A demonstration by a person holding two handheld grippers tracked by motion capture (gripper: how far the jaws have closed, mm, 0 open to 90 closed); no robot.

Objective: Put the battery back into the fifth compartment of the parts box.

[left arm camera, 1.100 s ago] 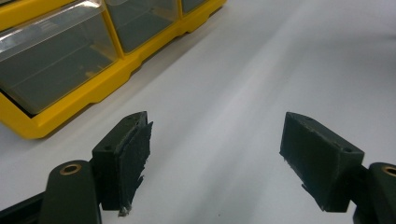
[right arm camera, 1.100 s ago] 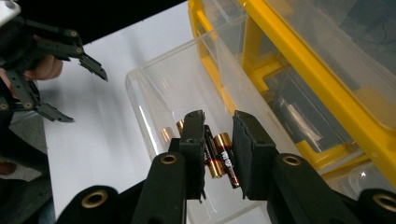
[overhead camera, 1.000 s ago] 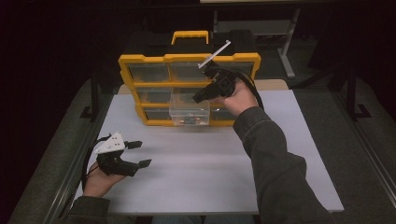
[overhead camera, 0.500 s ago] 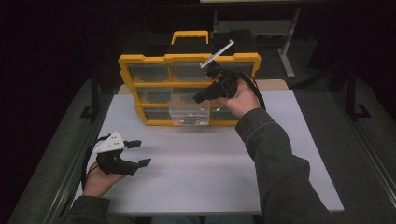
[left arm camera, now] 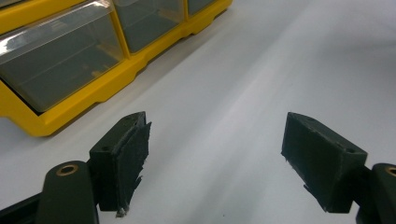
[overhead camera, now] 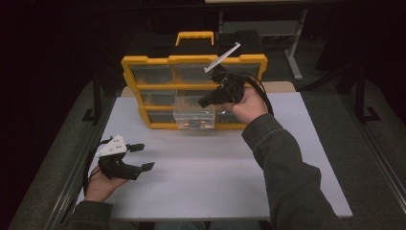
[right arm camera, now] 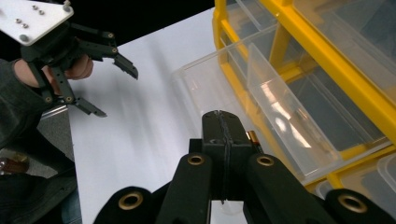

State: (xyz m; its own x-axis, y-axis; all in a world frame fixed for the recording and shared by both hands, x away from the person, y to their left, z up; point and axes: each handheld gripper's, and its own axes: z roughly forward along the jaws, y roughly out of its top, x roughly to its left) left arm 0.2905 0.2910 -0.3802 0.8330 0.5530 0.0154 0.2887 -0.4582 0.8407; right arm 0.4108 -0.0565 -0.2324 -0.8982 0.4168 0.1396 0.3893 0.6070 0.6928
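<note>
Barely any change since the earlier frames: in the high view your right gripper (overhead camera: 205,101) still hovers over the pulled-out clear drawer (overhead camera: 193,113) at centre frame, low in the yellow organizer (overhead camera: 194,61), and your left gripper (overhead camera: 142,157) stays parked lower left on the white table (overhead camera: 230,172). Left gripper view: jaws wide apart, nothing held, organizer at upper left. Right gripper view: jaws pressed together at bottom centre, seemingly empty, over the drawer, which looks like light, rigid, slick plastic, so take it by the front lip; no readable labels.

The small items inside the pulled-out clear drawer (overhead camera: 194,114) are too small to identify; a brass-coloured thing (right arm camera: 252,137) peeks from behind the right gripper (right arm camera: 222,128), mostly hidden. The yellow organizer (left arm camera: 70,100) runs off the left gripper view's top edge
</note>
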